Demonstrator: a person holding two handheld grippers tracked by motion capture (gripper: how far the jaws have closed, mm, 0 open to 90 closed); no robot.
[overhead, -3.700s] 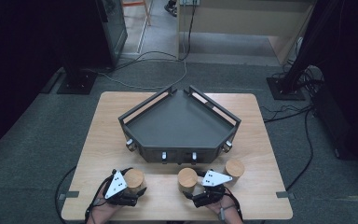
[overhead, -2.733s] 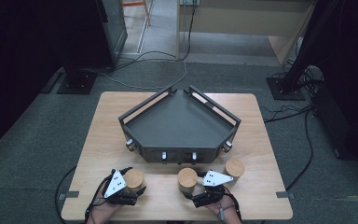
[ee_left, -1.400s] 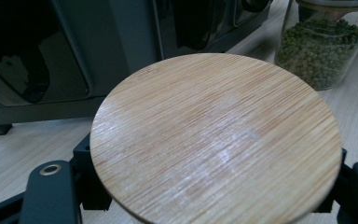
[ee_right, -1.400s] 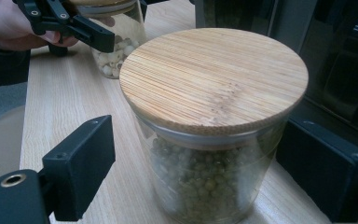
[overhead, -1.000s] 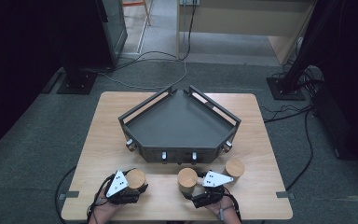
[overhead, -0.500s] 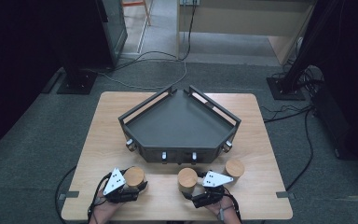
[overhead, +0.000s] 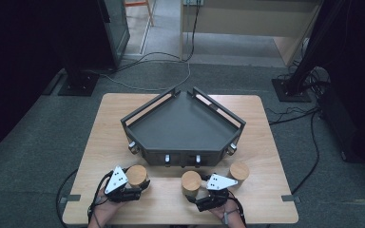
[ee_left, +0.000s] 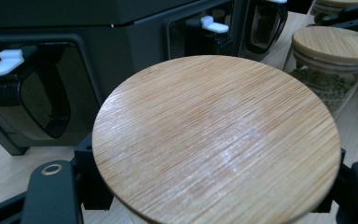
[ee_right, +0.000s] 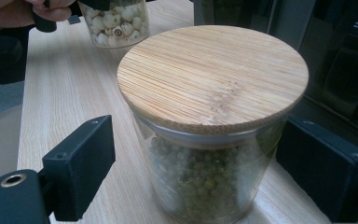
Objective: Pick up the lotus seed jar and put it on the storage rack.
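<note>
We see two upright glass jars with round bamboo lids on the worktop: the left jar (overhead: 137, 175) holds pale round seeds, the middle jar (overhead: 190, 182) green beans.

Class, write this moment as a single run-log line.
left claw: shut on left jar | right claw: open around green-bean jar | tray: empty

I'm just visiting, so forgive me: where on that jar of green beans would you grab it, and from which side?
Best on the glass wall of the green-bean jar, just below its bamboo lid, coming in level from the person's side. The jar stands upright and round, and the lid overhangs, so the jaws of the right hand-held gripper fit on either side of the glass.
</note>
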